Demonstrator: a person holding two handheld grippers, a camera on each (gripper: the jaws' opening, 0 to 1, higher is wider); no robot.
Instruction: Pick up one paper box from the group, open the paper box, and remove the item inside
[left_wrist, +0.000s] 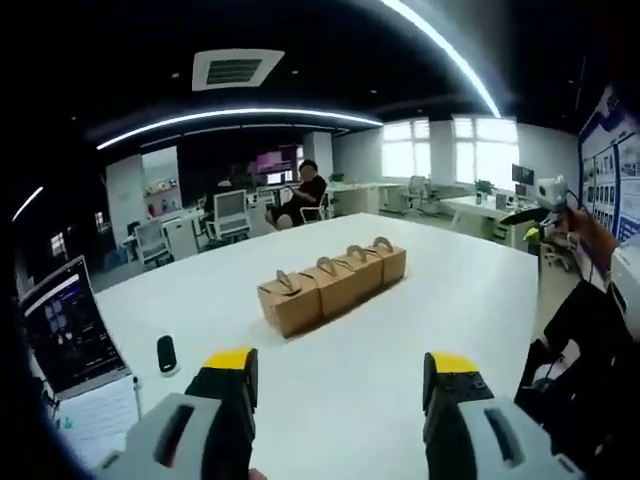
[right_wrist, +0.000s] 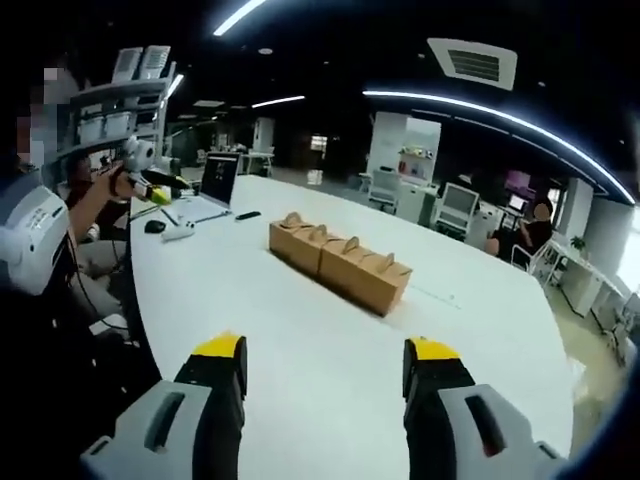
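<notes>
Several brown paper boxes with looped handles stand touching in a row in the middle of a white table; all look closed. My left gripper hangs open over the near table, well short of the row, nothing between its yellow-tipped jaws. From the other end, the same row of boxes lies ahead of my right gripper, also open and empty. Each gripper appears small in the other's view, held in a hand: the right gripper and the left gripper.
An open laptop and a small black object sit at the table's left end. In the right gripper view a laptop, a mouse and a white item lie beyond. A seated person and office chairs are behind.
</notes>
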